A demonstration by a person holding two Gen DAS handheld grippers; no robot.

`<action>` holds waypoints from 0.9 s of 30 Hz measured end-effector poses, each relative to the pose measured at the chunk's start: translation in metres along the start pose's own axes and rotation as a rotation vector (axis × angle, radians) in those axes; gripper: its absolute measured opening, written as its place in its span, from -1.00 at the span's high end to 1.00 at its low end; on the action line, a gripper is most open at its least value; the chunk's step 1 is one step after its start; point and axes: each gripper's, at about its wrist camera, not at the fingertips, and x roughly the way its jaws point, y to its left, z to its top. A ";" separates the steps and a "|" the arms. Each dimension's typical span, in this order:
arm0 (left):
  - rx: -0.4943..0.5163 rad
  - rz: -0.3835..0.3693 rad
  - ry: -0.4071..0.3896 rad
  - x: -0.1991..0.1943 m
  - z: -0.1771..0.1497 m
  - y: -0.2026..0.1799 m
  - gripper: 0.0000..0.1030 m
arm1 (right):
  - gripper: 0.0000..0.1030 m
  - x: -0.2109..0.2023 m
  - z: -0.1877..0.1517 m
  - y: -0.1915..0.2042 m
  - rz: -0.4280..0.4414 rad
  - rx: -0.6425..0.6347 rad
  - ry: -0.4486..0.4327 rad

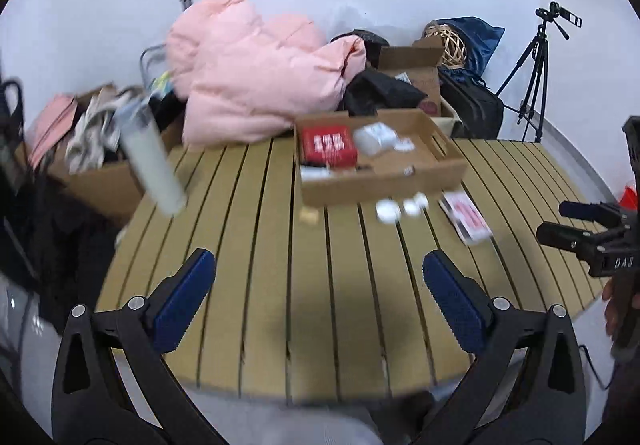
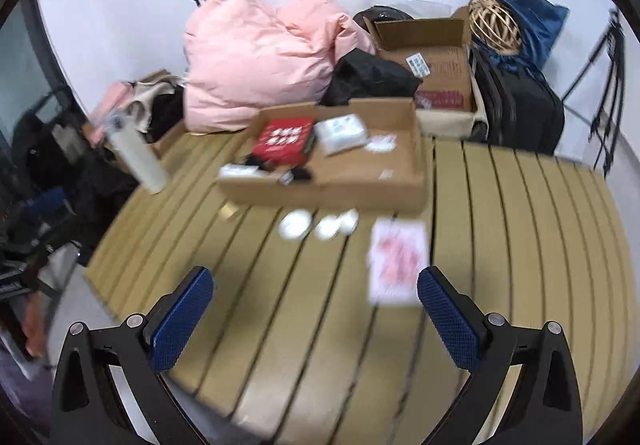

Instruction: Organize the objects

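Both grippers, left [image 1: 319, 297] and right [image 2: 315, 309], hang with fingers spread over the table [image 1: 248, 245], facing a shallow cardboard box [image 2: 404, 185] holding a red pack [image 2: 285, 139].

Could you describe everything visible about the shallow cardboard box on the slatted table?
The shallow cardboard box is brown, open-topped and low-walled, resting flat on the slatted table near its far edge. Inside lie a red box, a white packet and small blurred items. A pink puffy bundle sits just behind it; whether they touch is unclear.
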 end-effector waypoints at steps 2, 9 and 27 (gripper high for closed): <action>-0.009 0.001 0.018 -0.010 -0.024 -0.003 -1.00 | -1.00 -0.022 -0.033 0.015 -0.014 0.003 -0.008; 0.007 0.023 0.086 -0.012 -0.059 -0.014 -1.00 | -1.00 -0.034 -0.099 0.036 -0.098 -0.057 0.061; -0.011 -0.013 0.109 0.001 -0.066 -0.018 -1.00 | -1.00 -0.036 -0.120 0.032 -0.100 -0.026 0.082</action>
